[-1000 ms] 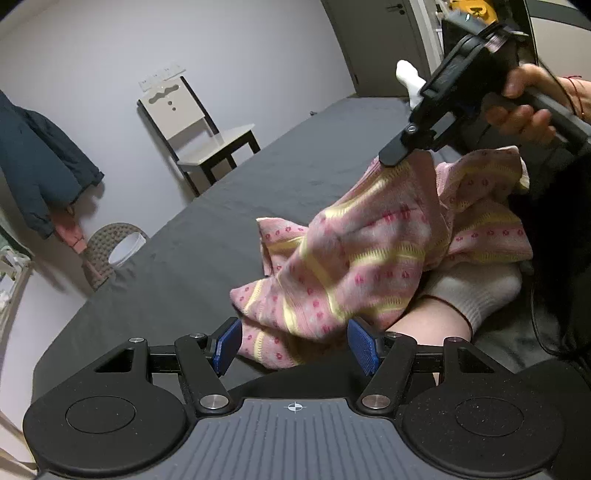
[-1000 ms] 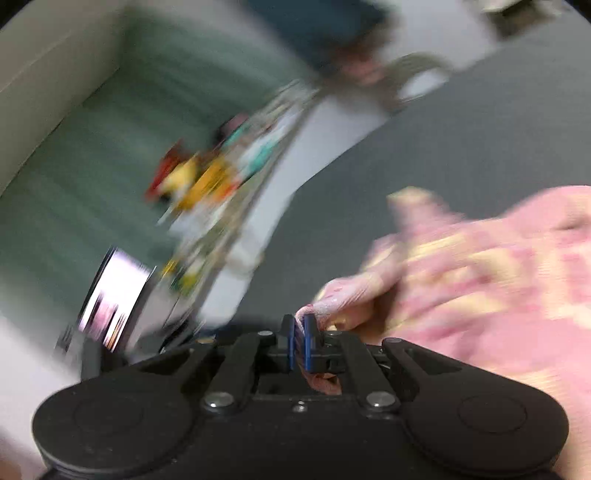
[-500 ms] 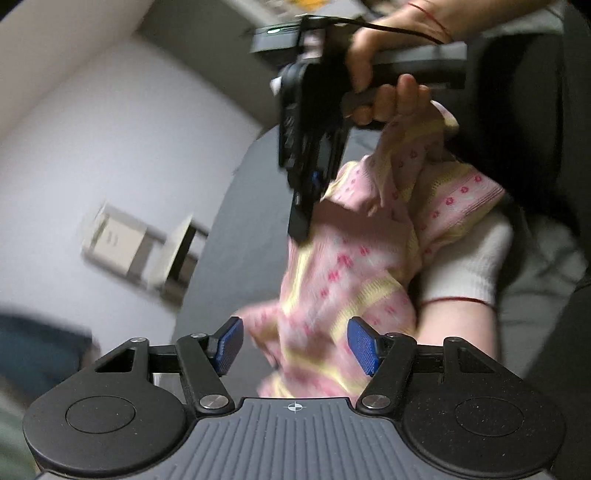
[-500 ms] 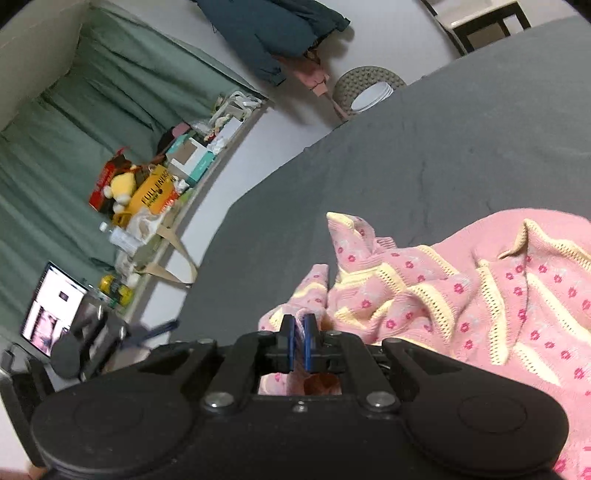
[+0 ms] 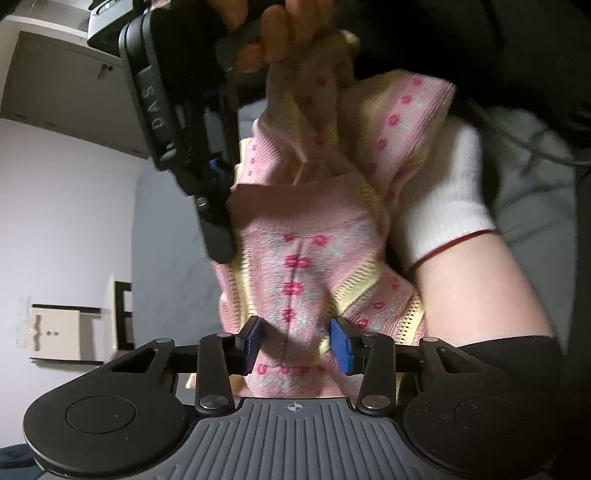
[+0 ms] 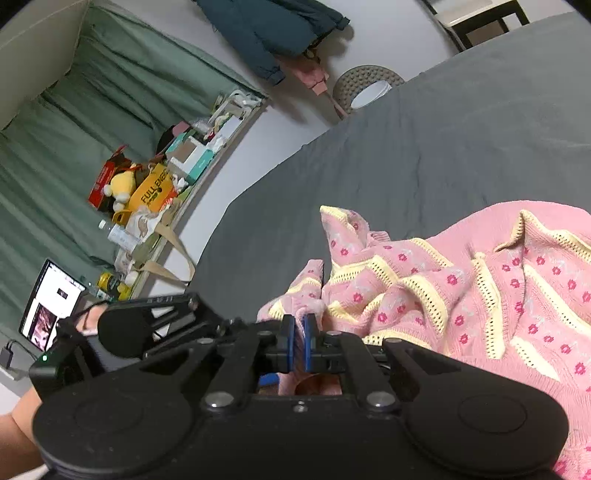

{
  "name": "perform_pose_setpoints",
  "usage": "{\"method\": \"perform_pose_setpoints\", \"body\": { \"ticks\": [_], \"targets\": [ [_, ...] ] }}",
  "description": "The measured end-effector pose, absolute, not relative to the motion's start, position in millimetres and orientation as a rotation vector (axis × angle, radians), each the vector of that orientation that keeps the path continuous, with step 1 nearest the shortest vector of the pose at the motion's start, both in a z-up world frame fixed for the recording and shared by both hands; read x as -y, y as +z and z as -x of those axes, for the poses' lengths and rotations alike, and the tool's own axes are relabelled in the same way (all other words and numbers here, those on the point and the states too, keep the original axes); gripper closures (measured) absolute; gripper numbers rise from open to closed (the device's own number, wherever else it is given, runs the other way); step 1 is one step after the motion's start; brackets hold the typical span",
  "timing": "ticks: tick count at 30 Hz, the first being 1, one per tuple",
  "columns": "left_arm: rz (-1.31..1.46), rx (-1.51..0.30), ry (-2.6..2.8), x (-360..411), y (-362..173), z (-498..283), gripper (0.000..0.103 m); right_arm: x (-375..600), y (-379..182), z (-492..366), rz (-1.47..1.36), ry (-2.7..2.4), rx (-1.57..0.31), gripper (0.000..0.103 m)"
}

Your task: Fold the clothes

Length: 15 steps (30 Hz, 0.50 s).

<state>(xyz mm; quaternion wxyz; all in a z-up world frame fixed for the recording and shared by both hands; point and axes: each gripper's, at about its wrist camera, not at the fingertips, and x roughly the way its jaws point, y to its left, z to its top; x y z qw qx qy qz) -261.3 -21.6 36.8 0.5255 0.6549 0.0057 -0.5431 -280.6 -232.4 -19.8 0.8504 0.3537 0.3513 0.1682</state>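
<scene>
A pink knit sweater [image 6: 480, 288] with yellow stripes and red flowers lies bunched on the grey bed [image 6: 443, 129]. My right gripper [image 6: 299, 343] is shut on a pink edge of it. In the left wrist view the right gripper [image 5: 217, 221] hangs down from the upper left, held by a hand [image 5: 280, 33], with the sweater [image 5: 295, 266] lifted beneath it. My left gripper [image 5: 297, 341] is open, its jaws partly narrowed around a loose fold of the sweater, which is not squeezed. A foot in a white sock [image 5: 443, 192] lies right beside the sweater.
A chair [image 5: 70, 332] stands by the wall beyond the bed. Left of the bed are a cluttered shelf [image 6: 155, 192], a lit laptop [image 6: 51, 306], a hanging dark jacket [image 6: 273, 33] and a round woven basket [image 6: 369, 88]. A person's dark clothing fills the right.
The left gripper has moved in close under the right one and its jaws have narrowed around the sweater. The right gripper stays shut on the sweater's edge and has steadied.
</scene>
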Motion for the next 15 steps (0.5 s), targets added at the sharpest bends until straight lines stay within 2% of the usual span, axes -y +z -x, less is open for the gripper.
{"method": "perform_pose_setpoints", "body": {
  "ticks": [7, 15],
  "targets": [
    [-1.590, 0.030, -1.318, 19.2, 44.4, 267.4, 0.060, 228.3, -18.8, 281.4, -0.716, 0.372, -0.746, 0.097],
    [-1.672, 0.040, -1.313, 24.0, 23.5, 270.0, 0.060, 223.4, -18.5, 281.3, -0.686, 0.360, -0.765, 0.093]
  ]
}}
